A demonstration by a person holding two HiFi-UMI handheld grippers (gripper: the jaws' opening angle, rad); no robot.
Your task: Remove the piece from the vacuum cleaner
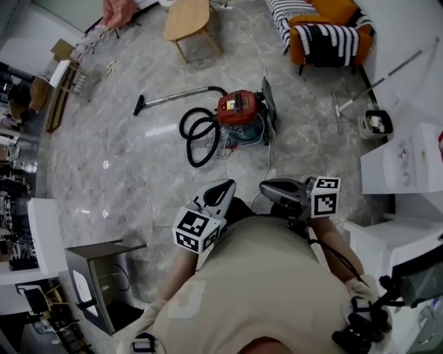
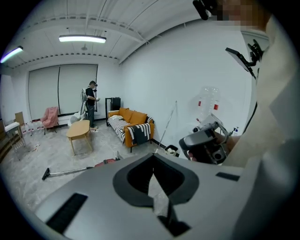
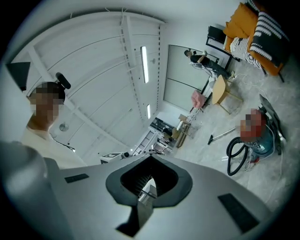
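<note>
The red canister vacuum cleaner (image 1: 239, 110) lies on the marble floor ahead of me, its black hose (image 1: 201, 135) looped at its left and its metal wand (image 1: 173, 97) stretched out to the left. Both grippers hang close to my body, well short of it. My left gripper (image 1: 223, 185) has its jaws together with nothing between them; the left gripper view looks over them (image 2: 153, 164) at the wand (image 2: 70, 172). My right gripper (image 1: 266, 187) is shut and empty too, tilted upward (image 3: 150, 176), with the vacuum (image 3: 260, 140) at lower right.
A wooden coffee table (image 1: 187, 17) and an orange sofa with a striped blanket (image 1: 325, 28) stand beyond the vacuum. A long-handled mop (image 1: 377, 83) and small bin (image 1: 376, 124) sit right, by white cabinets (image 1: 401, 159). A dark box (image 1: 104, 276) stands at lower left. A person (image 2: 91, 101) stands far back.
</note>
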